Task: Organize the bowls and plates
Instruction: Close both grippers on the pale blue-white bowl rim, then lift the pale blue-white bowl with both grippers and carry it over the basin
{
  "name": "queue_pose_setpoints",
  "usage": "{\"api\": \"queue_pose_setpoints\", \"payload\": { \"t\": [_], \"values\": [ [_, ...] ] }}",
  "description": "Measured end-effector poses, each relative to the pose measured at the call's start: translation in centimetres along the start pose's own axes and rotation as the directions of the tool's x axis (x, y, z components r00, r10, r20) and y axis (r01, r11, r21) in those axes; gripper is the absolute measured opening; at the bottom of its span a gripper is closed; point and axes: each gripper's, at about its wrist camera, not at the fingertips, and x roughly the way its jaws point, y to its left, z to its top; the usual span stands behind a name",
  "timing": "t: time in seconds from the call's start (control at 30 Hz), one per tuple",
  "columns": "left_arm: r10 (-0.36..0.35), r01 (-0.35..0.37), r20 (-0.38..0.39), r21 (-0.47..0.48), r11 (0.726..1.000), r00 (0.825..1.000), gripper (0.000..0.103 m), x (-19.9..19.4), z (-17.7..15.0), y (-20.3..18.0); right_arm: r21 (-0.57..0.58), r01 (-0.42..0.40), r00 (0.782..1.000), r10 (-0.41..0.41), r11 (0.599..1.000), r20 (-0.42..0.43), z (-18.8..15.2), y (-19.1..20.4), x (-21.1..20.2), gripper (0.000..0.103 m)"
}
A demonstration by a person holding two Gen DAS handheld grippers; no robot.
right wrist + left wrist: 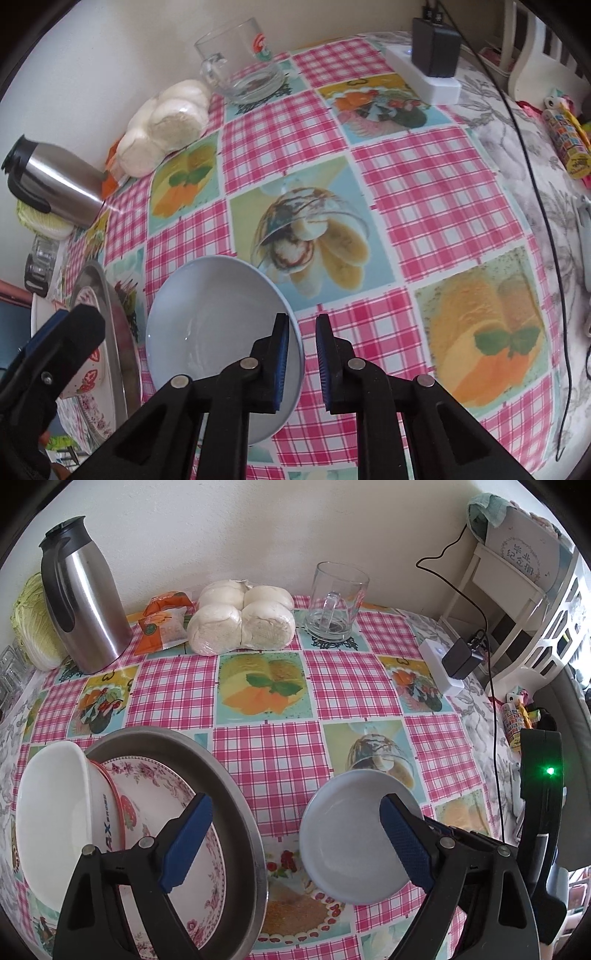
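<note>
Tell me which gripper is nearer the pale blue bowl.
Right. The right gripper fingers clamp the rim of the pale blue bowl; the left gripper hangs open beside it.

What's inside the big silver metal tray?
A pink floral plate lies in the silver metal tray, with a white strawberry bowl on it. The tray's floor underneath is hidden.

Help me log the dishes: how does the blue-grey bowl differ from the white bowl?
The blue-grey bowl is plain; the white bowl has red trim and strawberry prints. The blue-grey bowl sits flat on the tablecloth; the white bowl leans tilted on the floral plate in the metal tray. Both are empty.
</note>
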Motion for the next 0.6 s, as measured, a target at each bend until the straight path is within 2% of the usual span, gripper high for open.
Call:
{"api": "queue_pose_setpoints", "payload": {
  "t": [0.13, 0.23, 0.3, 0.6],
  "values": [
    [-0.019, 0.019, -0.011, -0.001, 1.000, 1.000, 0.081, 0.5, -0.2, -0.3, 0.042, -0.002, 1.000, 0.001, 0.999, 0.012, 0.3, -1.3, -0.3, 0.016],
    [-0.027, 0.027, -0.035, -0.001, 1.000, 0.999, 0.067, 1.4, -0.4, -0.4, 0.071, -0.027, 1.000, 0.026, 0.997, 0.007, 0.3, -2.3, -0.3, 0.016],
    [-0.031, 0.031, -0.053, 0.001, 1.000, 0.998, 0.058, 2.2, -0.6, -0.6, 0.084, -0.039, 0.999, 0.040, 0.996, 0.000, 0.1, -2.4, 0.0, 0.016],
    [-0.053, 0.055, -0.127, 0.016, 0.998, 0.990, 0.031, 5.7, -1.9, -1.7, 0.089, -0.046, 0.999, 0.048, 0.995, -0.013, -0.2, -2.1, 0.9, 0.016]
  ]
}}
